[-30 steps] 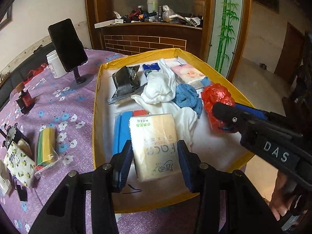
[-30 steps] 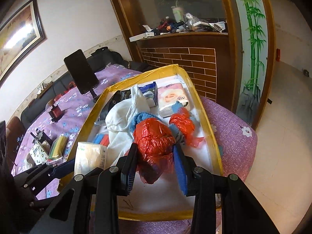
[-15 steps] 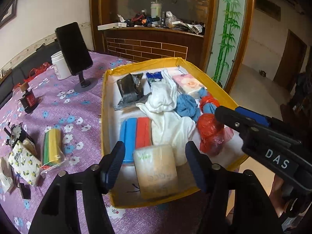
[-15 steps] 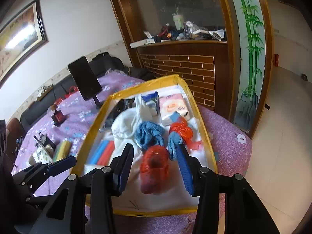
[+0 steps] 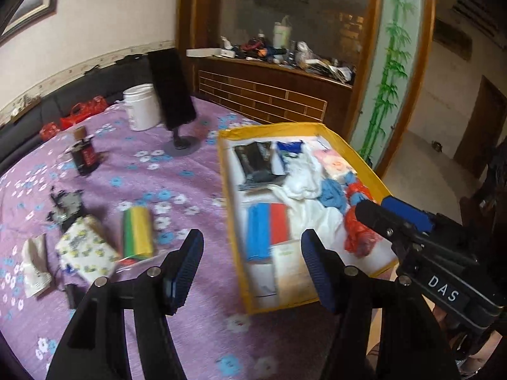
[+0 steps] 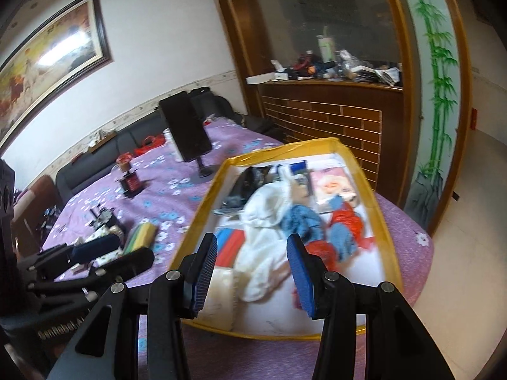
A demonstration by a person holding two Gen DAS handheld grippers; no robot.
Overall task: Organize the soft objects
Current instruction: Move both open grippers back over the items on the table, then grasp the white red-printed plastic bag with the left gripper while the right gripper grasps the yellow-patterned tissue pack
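L gripper point(image 5: 252, 262) + R gripper point(image 6: 252, 261): jaws released, nothing held. Tissue pack point(image 5: 293, 272), red bag point(image 6: 320, 250) in yellow tray point(image 5: 355, 155) ahead of jaws. Rainbow pack point(image 5: 137, 232) beyond L jaws on tabletop point(image 5: 190, 190), likely pending.

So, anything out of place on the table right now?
Yes. Three soft things lie outside the yellow tray, on the purple cloth: a green-and-yellow pack, a patterned packet and a white wad. Inside the tray, the white cloth sprawls across other things. Both grippers are empty.
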